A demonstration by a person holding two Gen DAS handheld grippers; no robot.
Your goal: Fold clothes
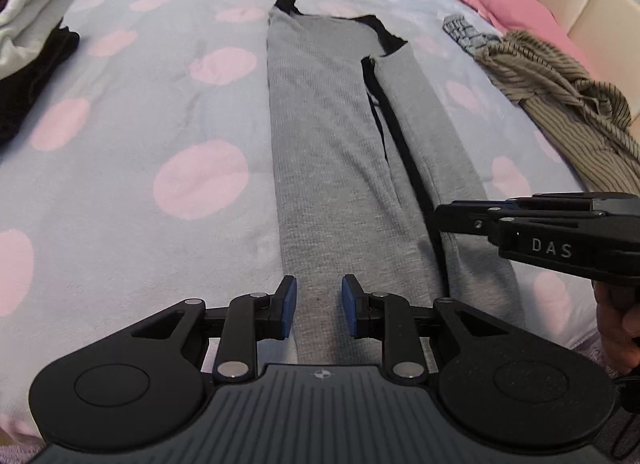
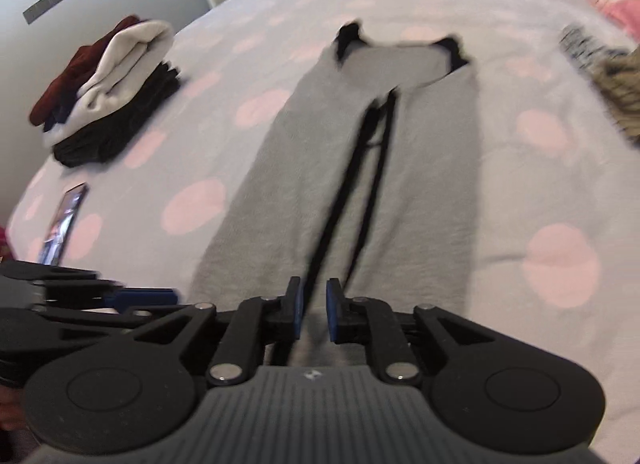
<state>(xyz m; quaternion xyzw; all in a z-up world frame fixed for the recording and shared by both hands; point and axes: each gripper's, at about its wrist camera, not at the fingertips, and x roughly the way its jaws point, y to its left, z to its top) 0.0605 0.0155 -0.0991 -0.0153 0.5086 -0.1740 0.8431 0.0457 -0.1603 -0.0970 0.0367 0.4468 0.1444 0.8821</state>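
Both grippers poised at the near end of the grey garment, ready for the lengthwise fold.

The grey garment with black trim (image 1: 328,124) lay flat along the polka-dot bed (image 1: 120,112), already narrowed, one side folded inward. Our left hand-held gripper (image 1: 319,306) and right hand-held gripper (image 2: 313,314) hovered at its near edge, jaws parted narrowly and gripping nothing. We judged it best to pinch both near corners evenly, lift together, and carry them squarely to the far black-edged end.

Bedspread (image 1: 160,112) open left of grey garment (image 1: 332,152); striped pile (image 1: 560,104) crowds right.
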